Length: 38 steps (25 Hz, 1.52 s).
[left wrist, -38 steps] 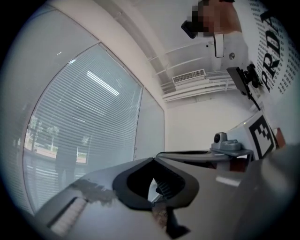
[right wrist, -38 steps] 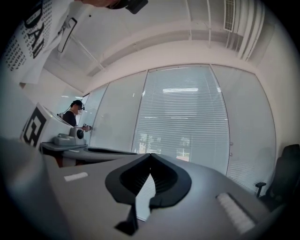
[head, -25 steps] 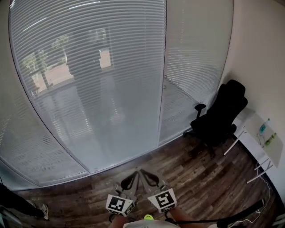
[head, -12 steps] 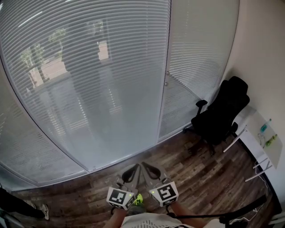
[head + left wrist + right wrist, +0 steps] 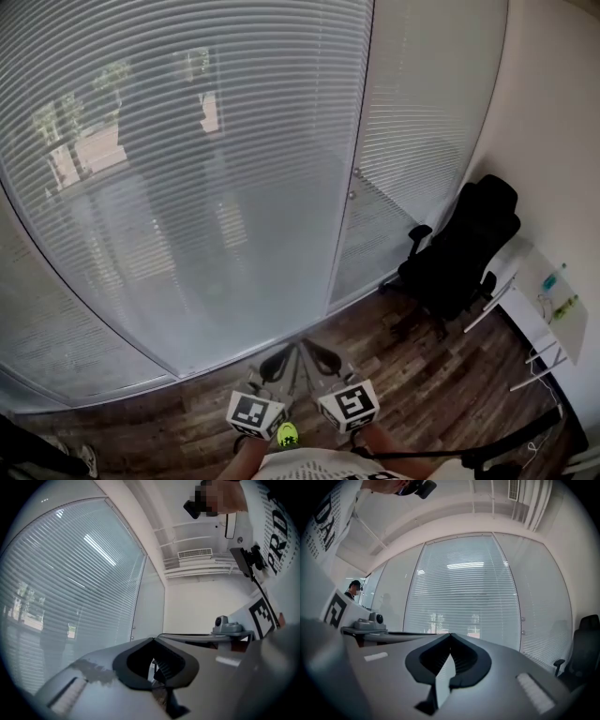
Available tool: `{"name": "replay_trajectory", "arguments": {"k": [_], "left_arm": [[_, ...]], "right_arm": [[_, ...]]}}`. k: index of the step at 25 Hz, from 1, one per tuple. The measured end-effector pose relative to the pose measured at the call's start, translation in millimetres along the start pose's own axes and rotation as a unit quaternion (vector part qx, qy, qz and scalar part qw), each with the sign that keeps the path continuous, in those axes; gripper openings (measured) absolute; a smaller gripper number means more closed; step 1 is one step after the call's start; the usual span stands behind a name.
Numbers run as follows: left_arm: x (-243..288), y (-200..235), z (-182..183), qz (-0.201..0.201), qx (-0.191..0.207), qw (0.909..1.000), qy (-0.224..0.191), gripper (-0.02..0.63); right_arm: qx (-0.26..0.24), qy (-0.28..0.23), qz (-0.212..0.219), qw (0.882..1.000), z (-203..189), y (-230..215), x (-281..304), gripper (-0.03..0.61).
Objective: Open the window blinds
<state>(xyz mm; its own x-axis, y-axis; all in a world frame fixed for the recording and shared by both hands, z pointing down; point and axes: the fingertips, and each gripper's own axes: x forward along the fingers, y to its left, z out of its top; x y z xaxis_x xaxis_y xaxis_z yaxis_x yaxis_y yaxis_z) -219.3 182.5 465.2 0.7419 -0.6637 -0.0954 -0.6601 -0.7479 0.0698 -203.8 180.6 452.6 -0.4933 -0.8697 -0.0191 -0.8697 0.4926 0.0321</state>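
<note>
Left claw [image 5: 285, 353], right claw [image 5: 311, 350] nearer blinds [image 5: 187, 169]

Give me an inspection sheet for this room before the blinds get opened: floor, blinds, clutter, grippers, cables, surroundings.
Surface: dark wood-plank floor, running up to the glass.
Job's things: white horizontal slatted window blinds, lowered across the glass panels, not touched by either gripper.
Clutter: black office chair beside a white table, at the right.
Grippers: left gripper, jaws together, empty; right gripper, jaws together, empty.
Cables: thin black cable on the floor, lower right.
Surroundings: plain white wall at the right.
</note>
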Motion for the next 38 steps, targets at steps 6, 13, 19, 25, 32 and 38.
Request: {"name": "replay_trajectory", "arguments": {"k": [6, 13, 19, 25, 32, 38], "left_arm": [[20.2, 30.6, 4.0, -0.014, -0.014, 0.9996, -0.017, -0.009], [47.4, 47.9, 2.8, -0.032, -0.023, 0.9992, -0.012, -0.008], [59.9, 61.4, -9.2, -0.02, -0.03, 0.9993, -0.005, -0.008], [86.8, 72.2, -5.6, -0.004, -0.021, 0.9997, -0.008, -0.008], [140.2, 64.1, -9.0, 0.005, -0.015, 0.9999, 0.003, -0.008], [202.9, 43.5, -11.3, 0.006, -0.01, 0.9999, 0.008, -0.008]], "right_arm": [[-0.019, -0.003, -0.006, 1.0, 3.7, -12.0, 35.6, 0.008], [-0.022, 0.018, -0.019, 0.999, 0.4, -33.4, 58.0, 0.008], [-0.03, 0.014, -0.007, 0.999, -12.8, -43.0, 74.5, 0.008], [-0.028, 0.005, 0.013, 0.999, -9.1, -66.3, 91.2, 0.008], [-0.027, 0.002, 0.025, 0.999, -7.3, -119.8, 92.8, 0.008], [-0.007, 0.001, 0.028, 1.0, -4.9, -185.1, 86.5, 0.008]]}}
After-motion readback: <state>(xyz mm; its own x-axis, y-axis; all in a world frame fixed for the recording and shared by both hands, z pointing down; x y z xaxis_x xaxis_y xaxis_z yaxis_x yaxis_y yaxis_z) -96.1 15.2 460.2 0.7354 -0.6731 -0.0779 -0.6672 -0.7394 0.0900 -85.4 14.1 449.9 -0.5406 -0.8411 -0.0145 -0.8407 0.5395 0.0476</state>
